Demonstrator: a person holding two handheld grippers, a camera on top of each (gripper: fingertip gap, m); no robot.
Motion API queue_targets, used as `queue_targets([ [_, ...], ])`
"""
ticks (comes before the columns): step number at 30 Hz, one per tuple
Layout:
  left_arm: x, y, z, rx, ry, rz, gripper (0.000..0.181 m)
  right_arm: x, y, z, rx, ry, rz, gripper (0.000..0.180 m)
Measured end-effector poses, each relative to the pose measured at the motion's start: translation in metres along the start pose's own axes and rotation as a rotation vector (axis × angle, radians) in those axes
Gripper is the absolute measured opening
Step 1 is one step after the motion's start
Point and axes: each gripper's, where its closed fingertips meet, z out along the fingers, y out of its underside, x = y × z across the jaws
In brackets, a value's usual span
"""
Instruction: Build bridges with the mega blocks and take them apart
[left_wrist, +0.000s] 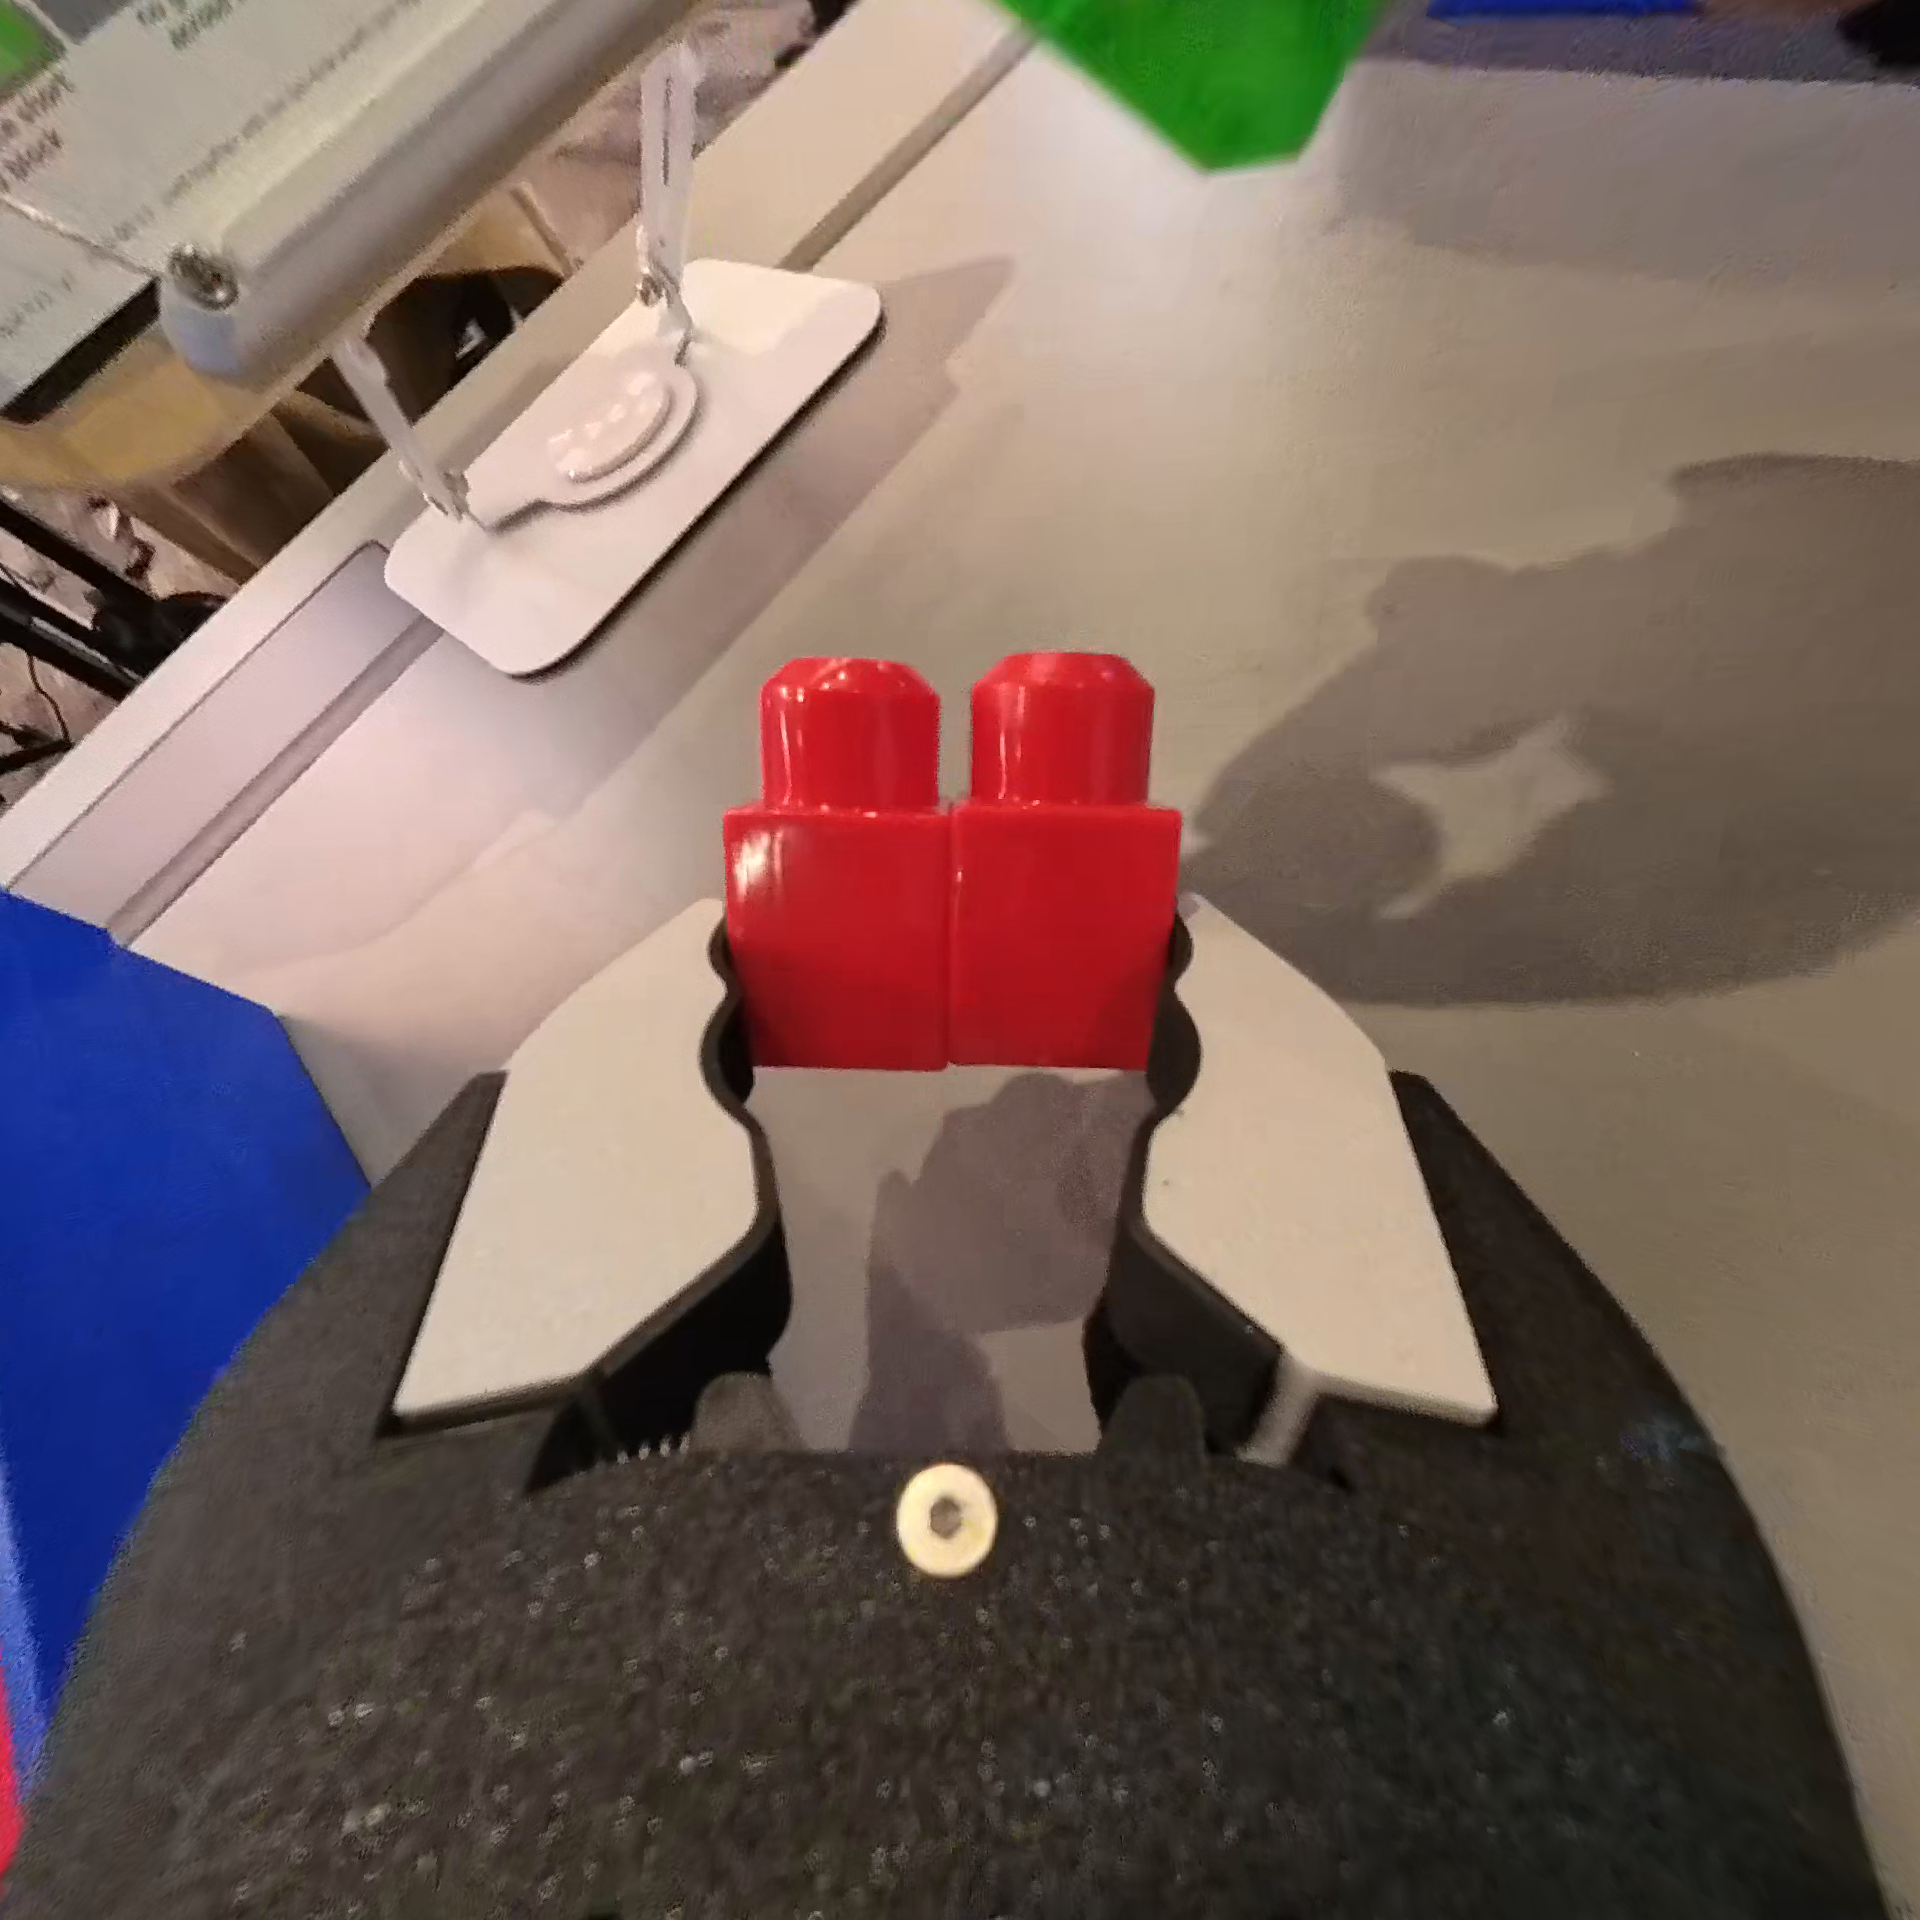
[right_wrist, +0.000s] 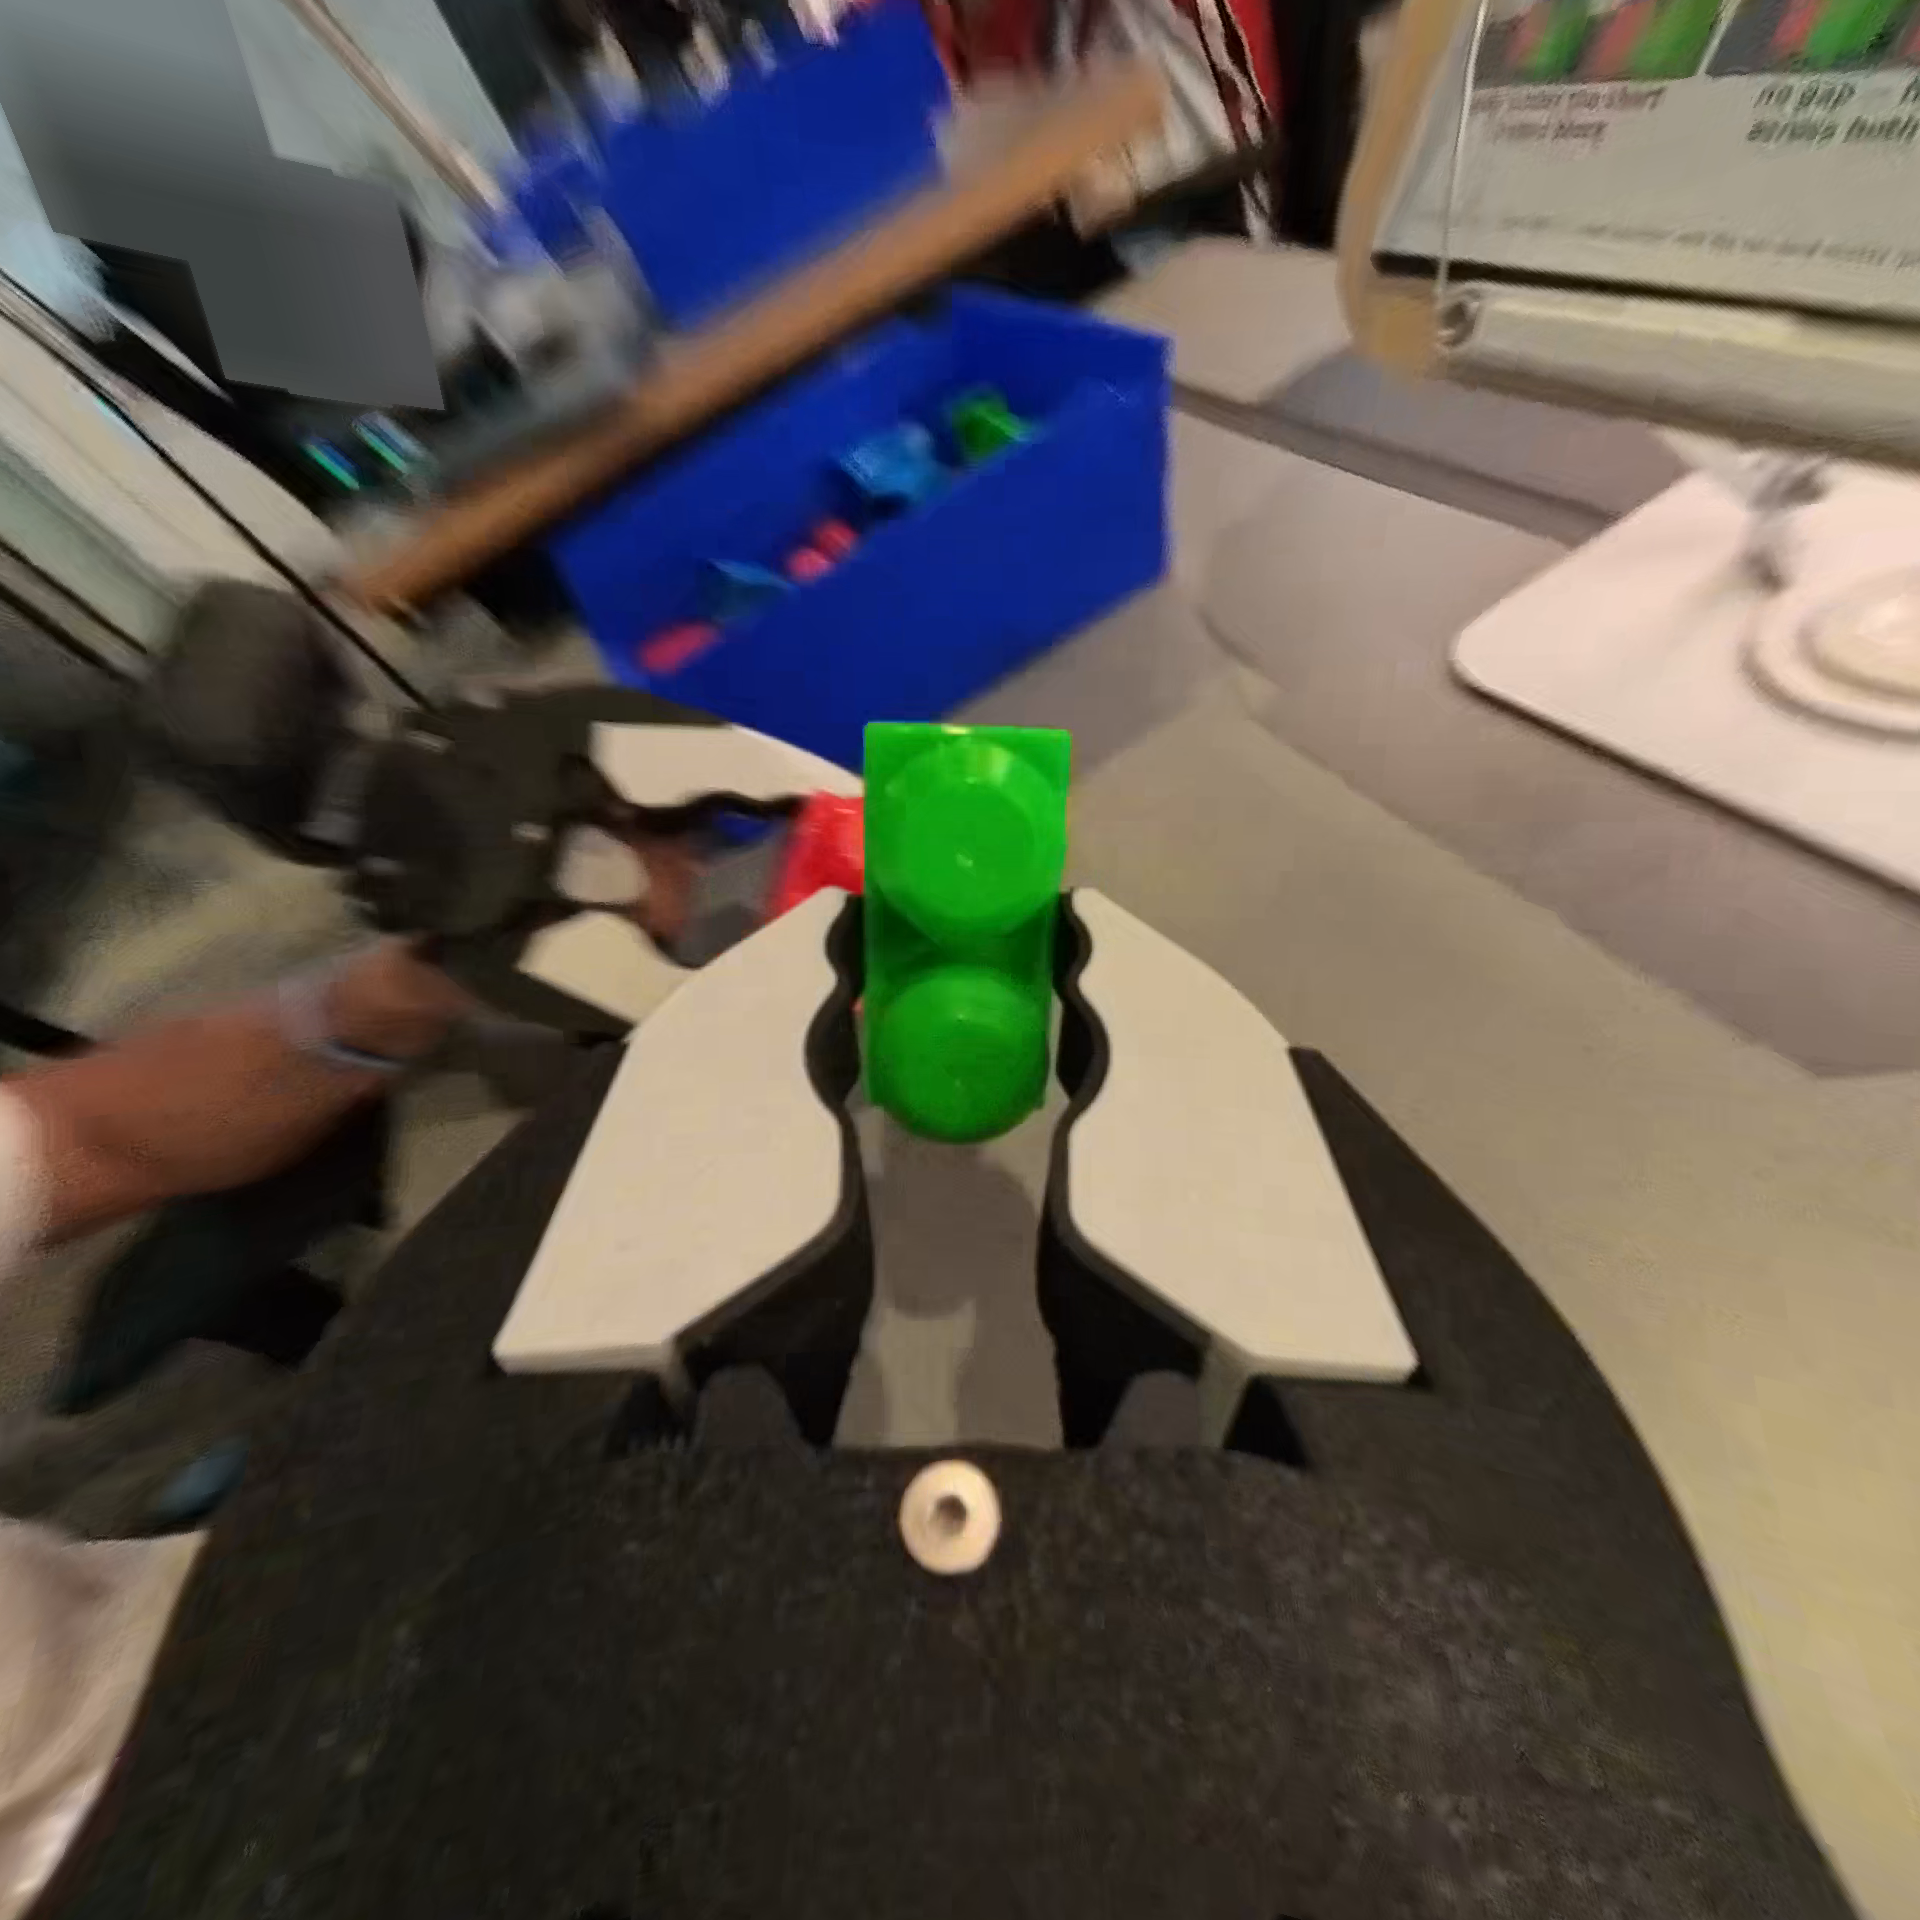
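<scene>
The left tool (left_wrist: 951, 987) is clamping a glossy red plastic two-stud block (left_wrist: 951, 894) at its lower body, studs pointing up the frame, the block sitting centrally between the grey fingers (left_wrist: 582, 1195). It is hanging clear above the pale grey worktop (left_wrist: 1351, 436). At the top edge of that view a blurred green shape is showing, probably the other block.

The right tool (right_wrist: 961, 997) is gripping a bright green plastic two-stud block (right_wrist: 961, 914) by its long sides, studs facing the camera. Just to its left in the right wrist view, the left tool is appearing blurred with the red block, near the green one; whether they are touching I cannot tell. Beyond, in the upper middle of the frame, a blue plastic bin (right_wrist: 1039, 561) is holding more coloured blocks. A white flat stand base (right_wrist: 1621, 644) is lying at the right.

Judging from this, the step in hand is either joining or having just parted the two pieces; both are airborne. If joining, the next move calls for lining the red studs up squarely under the green block's hollow base and pressing them together.
</scene>
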Motion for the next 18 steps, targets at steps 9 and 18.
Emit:
queue_targets([
  [9, 0.026, -0.032, -0.003, 0.06, 0.054, 0.196, 0.074, -0.027, 0.031, -0.03, 0.108, -0.273, 0.335, 0.035],
  [18, 0.034, -0.069, -0.003, 0.038, 0.026, 0.424, 0.075, -0.033, 0.027, -0.012, 0.063, -0.237, 0.361, 0.035],
])
